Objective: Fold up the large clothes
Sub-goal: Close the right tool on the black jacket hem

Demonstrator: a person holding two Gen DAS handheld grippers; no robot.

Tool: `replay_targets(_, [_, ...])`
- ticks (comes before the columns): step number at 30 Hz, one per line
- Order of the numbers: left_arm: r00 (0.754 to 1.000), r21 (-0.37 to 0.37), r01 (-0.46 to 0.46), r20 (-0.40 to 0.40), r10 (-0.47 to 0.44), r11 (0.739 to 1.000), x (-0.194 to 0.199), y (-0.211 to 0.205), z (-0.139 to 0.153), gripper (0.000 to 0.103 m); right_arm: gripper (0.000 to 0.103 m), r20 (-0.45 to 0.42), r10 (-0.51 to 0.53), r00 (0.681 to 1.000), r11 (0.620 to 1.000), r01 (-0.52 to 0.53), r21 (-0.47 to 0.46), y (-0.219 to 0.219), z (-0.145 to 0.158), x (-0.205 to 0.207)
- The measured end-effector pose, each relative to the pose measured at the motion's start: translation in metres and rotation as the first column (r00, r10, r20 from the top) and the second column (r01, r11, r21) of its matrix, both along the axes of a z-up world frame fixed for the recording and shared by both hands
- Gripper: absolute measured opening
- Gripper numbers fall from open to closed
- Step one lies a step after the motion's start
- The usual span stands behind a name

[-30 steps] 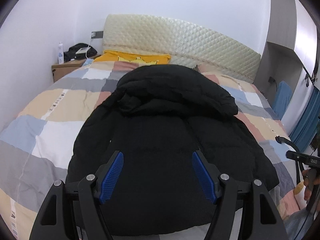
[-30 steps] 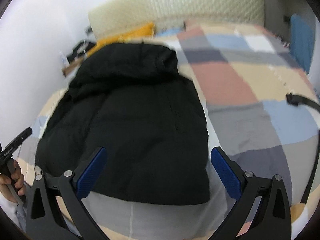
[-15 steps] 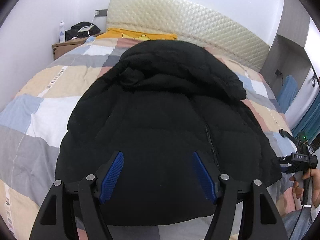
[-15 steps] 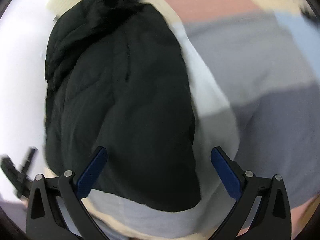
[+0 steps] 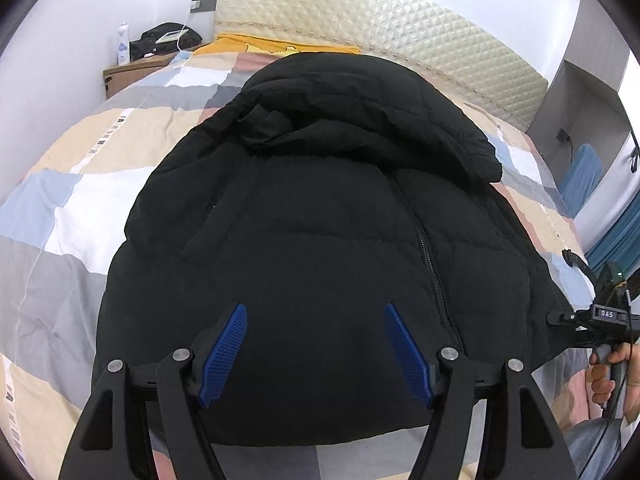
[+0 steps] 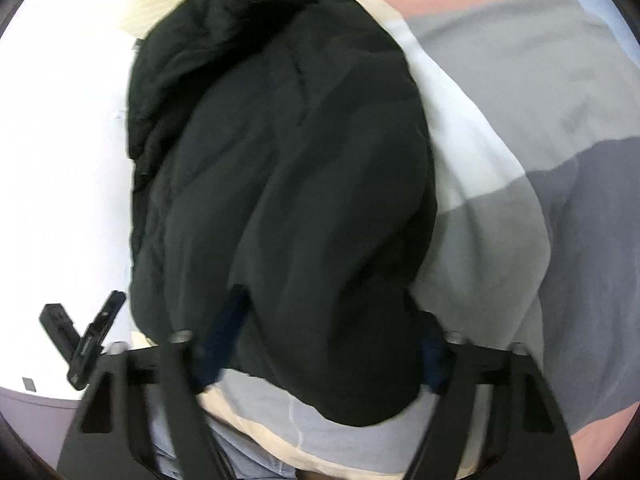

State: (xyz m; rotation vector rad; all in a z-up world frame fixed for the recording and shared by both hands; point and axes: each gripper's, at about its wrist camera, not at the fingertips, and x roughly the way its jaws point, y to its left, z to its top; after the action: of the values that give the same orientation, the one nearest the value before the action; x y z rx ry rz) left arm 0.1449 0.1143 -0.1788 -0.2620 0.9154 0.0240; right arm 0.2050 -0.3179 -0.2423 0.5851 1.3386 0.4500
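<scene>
A black puffer jacket (image 5: pixel 328 240) with a hood lies flat on the patchwork bedcover (image 5: pixel 80 184), zipper up, hood toward the headboard. My left gripper (image 5: pixel 314 312) is open and hovers over the jacket's lower part. In the blurred right wrist view the jacket (image 6: pixel 288 184) fills the middle. My right gripper (image 6: pixel 324 300) is open over the jacket's near right hem, with the fingertips down at the fabric. The right gripper also shows at the right edge of the left wrist view (image 5: pixel 596 320), beside the jacket's right side.
A cream quilted headboard (image 5: pixel 380 28) stands at the far end, with a yellow cloth (image 5: pixel 256 45) below it. A wooden bedside table (image 5: pixel 132 72) with a bottle and a black bag is at the far left. A grey cabinet (image 5: pixel 592 80) is at the right.
Both grippers have moved in closer and lower over the jacket. The right gripper has tilted down to the jacket's near right hem; its view is blurred by motion.
</scene>
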Motion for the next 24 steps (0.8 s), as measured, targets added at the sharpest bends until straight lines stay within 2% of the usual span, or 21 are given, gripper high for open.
replay_targets(2, [1.0,-0.003,-0.006,-0.004,0.006,1.0,0.0,0.001,-0.001,0.071,0.058,0.051,-0.013,0.999,0.998,0.01,0.063,-0.004,0.012,-0.003])
replay_targets(4, [1.0,-0.01,-0.012,-0.007,0.012,1.0,0.0,0.003,-0.001,0.071,0.054,0.099,-0.036,0.994,0.993,0.024,0.113,-0.009,0.025,-0.007])
replay_targets(8, [1.0,-0.016,-0.017,-0.017,0.017,1.0,0.001,0.005,-0.004,0.071,0.054,0.152,-0.057,0.987,0.986,0.032,0.166,-0.013,0.038,-0.011])
replay_targets(12, [1.0,-0.016,-0.013,-0.023,0.013,1.0,0.001,0.005,-0.005,0.071,0.059,0.158,-0.063,0.985,0.997,0.054,0.055,-0.006,0.035,-0.008])
replay_targets(14, [1.0,-0.016,-0.016,-0.025,0.016,1.0,0.001,0.006,-0.006,0.071,0.076,0.146,-0.049,0.988,0.999,0.048,0.011,0.003,0.03,-0.004])
replay_targets(16, [0.999,-0.024,-0.025,-0.03,0.025,0.999,0.0,0.008,-0.007,0.071,0.081,0.13,-0.006,0.992,0.999,0.01,-0.032,0.007,0.023,-0.001])
replay_targets(18, [0.999,-0.035,-0.035,-0.035,0.034,0.999,0.0,0.01,-0.008,0.071,0.081,0.1,0.041,0.994,0.995,-0.031,-0.096,0.012,0.012,0.002])
replay_targets(22, [0.998,-0.055,-0.046,-0.043,0.043,0.997,0.0,0.013,-0.009,0.071,0.081,0.037,0.055,0.998,0.993,-0.05,-0.106,0.012,-0.008,0.012])
replay_targets(24, [0.998,-0.059,-0.042,-0.044,0.04,0.997,0.0,0.013,-0.009,0.071,0.079,0.034,0.047,0.998,0.994,-0.044,-0.102,0.013,-0.01,0.015])
